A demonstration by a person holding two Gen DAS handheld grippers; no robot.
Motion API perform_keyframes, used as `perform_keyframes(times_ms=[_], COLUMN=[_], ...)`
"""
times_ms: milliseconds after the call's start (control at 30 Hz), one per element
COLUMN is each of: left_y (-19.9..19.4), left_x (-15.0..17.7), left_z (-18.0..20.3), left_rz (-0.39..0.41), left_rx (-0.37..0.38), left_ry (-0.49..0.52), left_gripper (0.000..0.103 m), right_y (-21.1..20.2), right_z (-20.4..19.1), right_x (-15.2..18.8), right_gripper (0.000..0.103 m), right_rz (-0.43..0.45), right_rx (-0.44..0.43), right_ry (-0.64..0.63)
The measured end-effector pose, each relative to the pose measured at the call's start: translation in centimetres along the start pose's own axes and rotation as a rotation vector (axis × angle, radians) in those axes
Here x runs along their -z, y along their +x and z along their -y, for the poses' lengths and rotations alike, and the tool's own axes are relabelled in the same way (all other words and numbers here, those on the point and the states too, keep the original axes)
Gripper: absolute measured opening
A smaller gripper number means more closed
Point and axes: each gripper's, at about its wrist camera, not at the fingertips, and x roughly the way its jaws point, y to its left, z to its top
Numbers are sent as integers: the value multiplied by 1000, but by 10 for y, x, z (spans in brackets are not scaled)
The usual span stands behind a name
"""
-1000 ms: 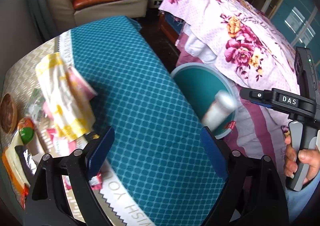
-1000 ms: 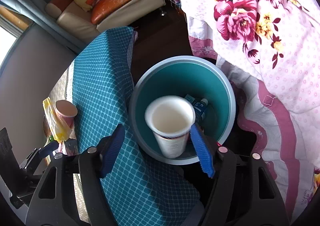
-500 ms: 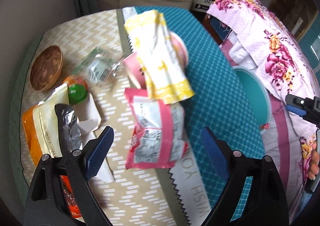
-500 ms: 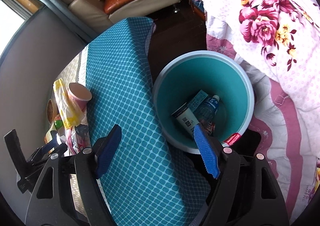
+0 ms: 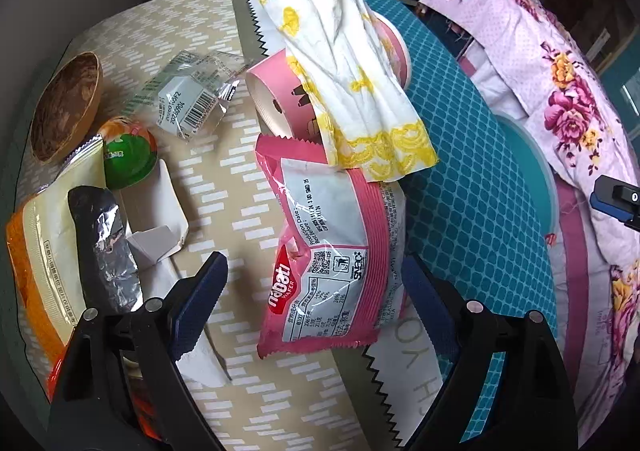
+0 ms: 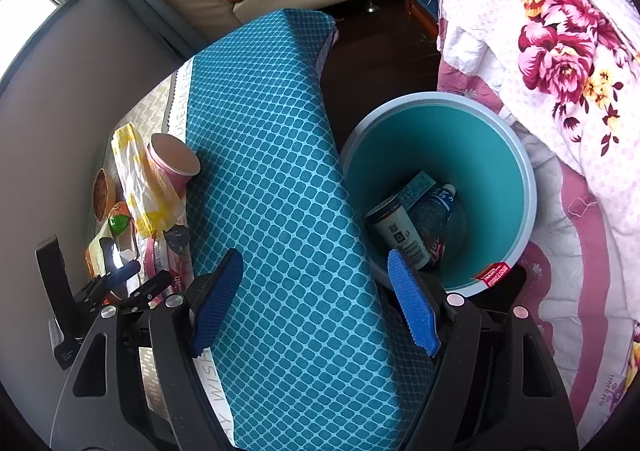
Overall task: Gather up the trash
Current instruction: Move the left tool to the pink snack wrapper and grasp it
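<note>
Table (image 5: 248, 171) under teal and beige cloths, trash scattered. My left gripper (image 5: 316, 291) has its fingers spread, empty, the pink wafer wrapper (image 5: 332, 251) lying between them, long axis pointing away. Right gripper (image 6: 316, 299), released too, hovers beside the bin (image 6: 500, 155), farther from the wrapper.

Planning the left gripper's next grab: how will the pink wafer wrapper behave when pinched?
The pink wafer wrapper looks like thin crinkled film, so probably floppy and very light. Its glossy surface may slip between the pads. The yellow-and-white napkin overlaps its top edge and could drag along.
</note>
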Motion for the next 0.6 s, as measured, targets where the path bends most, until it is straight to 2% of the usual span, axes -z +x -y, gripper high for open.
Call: perform_keyframes(times_ms=[167,233,267,367,600], left_y=[0,1,1,-6,-48], left_x=[2,5,7,11,16], left_z=[4,6,6,3,-20], left_rz=[23,26,20,32,90], left_rx=[33,34,41,57,93], left_ry=[17,31,32,31,2], left_gripper=[87,71,56,43,43], right_y=[5,7,8,10,14], right_z=[-10,-17,-20,-30,-65], right_x=[0,-1,-1,-1,-5], right_gripper=[71,71,71,71,71], right_rz=[-15,-21,-23,-28,-30], right_rx=[10,14,16,22,16], right_ry=[-18,-30,-37,-56,-119])
